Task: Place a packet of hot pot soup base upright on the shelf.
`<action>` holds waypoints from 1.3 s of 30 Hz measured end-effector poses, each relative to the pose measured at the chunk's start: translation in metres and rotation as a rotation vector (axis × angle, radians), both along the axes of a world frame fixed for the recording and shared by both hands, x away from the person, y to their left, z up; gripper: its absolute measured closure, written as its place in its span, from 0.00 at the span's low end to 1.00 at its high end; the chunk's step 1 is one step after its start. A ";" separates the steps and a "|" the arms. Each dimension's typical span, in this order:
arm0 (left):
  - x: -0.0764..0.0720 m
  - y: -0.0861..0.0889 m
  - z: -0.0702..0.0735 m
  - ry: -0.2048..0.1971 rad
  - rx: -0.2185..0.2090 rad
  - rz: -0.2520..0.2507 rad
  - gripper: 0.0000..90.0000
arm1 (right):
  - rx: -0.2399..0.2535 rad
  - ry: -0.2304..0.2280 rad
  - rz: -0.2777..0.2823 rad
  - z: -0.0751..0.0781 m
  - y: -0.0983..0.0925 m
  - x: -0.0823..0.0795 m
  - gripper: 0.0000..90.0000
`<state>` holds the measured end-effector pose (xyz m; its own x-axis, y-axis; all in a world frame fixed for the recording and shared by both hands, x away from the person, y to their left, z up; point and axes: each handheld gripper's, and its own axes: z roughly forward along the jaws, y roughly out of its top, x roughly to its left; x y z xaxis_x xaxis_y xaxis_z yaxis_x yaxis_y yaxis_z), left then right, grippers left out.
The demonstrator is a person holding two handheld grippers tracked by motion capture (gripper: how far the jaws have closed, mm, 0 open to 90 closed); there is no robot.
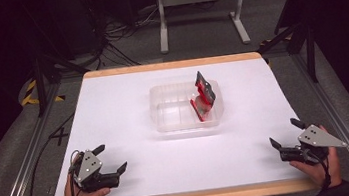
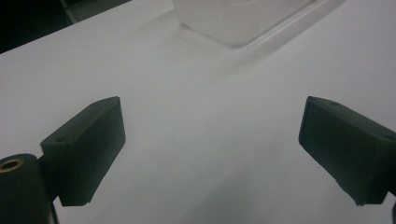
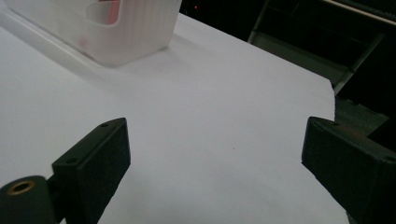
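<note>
Both grippers sit parked at the near edge of the table [image 1: 114,115], well apart from the tub, which looks like a resting pose with nothing in hand. The left gripper [image 1: 112,158] is down at about 7 o'clock with its jaws spread wide and empty, and the right gripper [image 1: 283,132] mirrors it at about 5 o'clock, jaws just as wide, also holding nothing. One clear plastic tub [image 1: 186,105] sits near the middle of the table, slightly toward 12 o'clock. Leaning inside it against the 3 o'clock wall is a red and black packet [image 1: 205,94], propped up, probably so its top edge is easy to grab. I count one packet, though it might be two pieces stacked.
</note>
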<state>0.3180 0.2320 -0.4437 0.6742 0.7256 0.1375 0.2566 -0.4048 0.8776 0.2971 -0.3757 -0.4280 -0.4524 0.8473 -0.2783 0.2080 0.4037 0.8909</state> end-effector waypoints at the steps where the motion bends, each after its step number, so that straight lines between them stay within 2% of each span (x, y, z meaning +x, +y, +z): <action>1: 0.000 -0.001 0.000 0.005 0.000 0.001 0.09 | -0.005 0.006 0.000 -0.001 0.000 0.001 0.09; 6: 0.001 0.000 -0.001 0.007 0.003 0.002 0.09 | -0.024 0.009 0.020 -0.003 0.002 0.001 0.09; 17: 0.002 0.001 -0.001 0.009 0.012 0.006 0.09 | -0.066 0.008 0.020 -0.003 0.008 0.002 0.09; 25: 0.002 0.000 -0.001 0.010 0.015 0.009 0.09 | -0.063 0.006 0.006 -0.003 0.007 0.002 0.10; 31: 0.003 -0.001 -0.001 0.007 0.019 0.005 0.09 | -0.085 0.005 0.004 -0.004 0.009 0.002 0.10; 39: 0.001 0.000 -0.001 0.009 0.017 0.007 0.09 | -0.090 0.003 0.007 -0.003 0.012 0.003 0.10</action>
<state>0.3188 0.2319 -0.4450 0.6705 0.7278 0.1439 0.2676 -0.4181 0.8681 0.3003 -0.3641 -0.4310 -0.4589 0.8158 -0.3521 0.2079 0.4838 0.8501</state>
